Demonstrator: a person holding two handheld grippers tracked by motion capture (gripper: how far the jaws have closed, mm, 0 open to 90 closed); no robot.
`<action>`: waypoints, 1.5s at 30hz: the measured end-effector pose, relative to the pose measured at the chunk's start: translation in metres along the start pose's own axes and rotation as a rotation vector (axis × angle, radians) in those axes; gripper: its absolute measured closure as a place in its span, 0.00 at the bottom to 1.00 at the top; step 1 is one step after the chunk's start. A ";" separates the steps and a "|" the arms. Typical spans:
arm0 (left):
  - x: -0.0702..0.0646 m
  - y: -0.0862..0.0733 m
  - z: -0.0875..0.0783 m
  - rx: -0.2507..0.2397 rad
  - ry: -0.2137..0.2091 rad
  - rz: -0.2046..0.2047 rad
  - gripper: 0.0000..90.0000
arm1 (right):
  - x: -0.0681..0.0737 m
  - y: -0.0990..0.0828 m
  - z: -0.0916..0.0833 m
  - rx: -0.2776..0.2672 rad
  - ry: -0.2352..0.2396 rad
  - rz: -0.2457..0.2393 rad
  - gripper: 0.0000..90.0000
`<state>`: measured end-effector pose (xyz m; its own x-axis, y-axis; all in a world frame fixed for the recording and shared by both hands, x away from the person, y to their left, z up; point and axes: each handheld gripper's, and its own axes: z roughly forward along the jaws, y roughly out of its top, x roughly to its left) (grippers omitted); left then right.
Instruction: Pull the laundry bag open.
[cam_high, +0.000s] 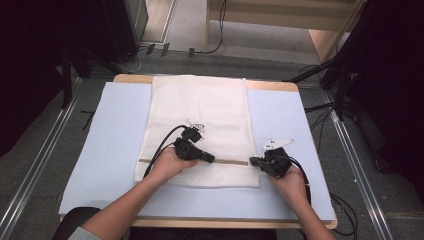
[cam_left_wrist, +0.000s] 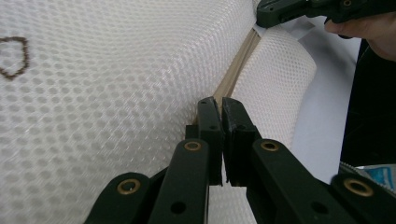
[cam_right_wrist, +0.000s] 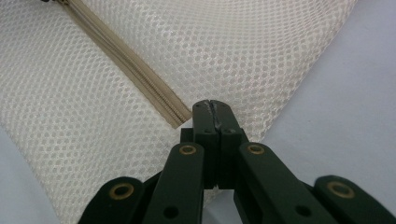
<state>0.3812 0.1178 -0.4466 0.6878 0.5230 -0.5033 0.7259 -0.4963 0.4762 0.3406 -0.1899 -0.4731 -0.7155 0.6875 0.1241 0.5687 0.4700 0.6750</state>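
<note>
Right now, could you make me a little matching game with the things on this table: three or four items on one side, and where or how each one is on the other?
Things:
1. mesh bag
2. zipper
3. left gripper
4. right gripper

Places or states:
A. shut at the bag's right edge, by the zipper's end
B. white, lying flat down the middle of the blue mat
C. shut over the zipper, partway along it
D. beige strip running across the bag's near end

Pairs: 1-B, 2-D, 3-C, 4-A
</note>
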 end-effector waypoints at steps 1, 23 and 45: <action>0.001 -0.001 -0.001 0.007 -0.014 0.003 0.99 | 0.000 0.000 0.000 -0.001 0.000 -0.003 1.00; 0.029 -0.032 -0.057 -0.005 -0.007 -0.055 0.99 | -0.001 -0.001 0.000 -0.009 0.008 -0.004 1.00; 0.058 -0.077 -0.112 -0.056 0.053 -0.155 0.99 | -0.003 -0.001 0.001 -0.012 0.024 -0.017 1.00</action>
<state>0.3649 0.2639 -0.4322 0.5656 0.6270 -0.5357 0.8212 -0.3683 0.4359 0.3426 -0.1920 -0.4745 -0.7344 0.6663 0.1297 0.5517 0.4746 0.6858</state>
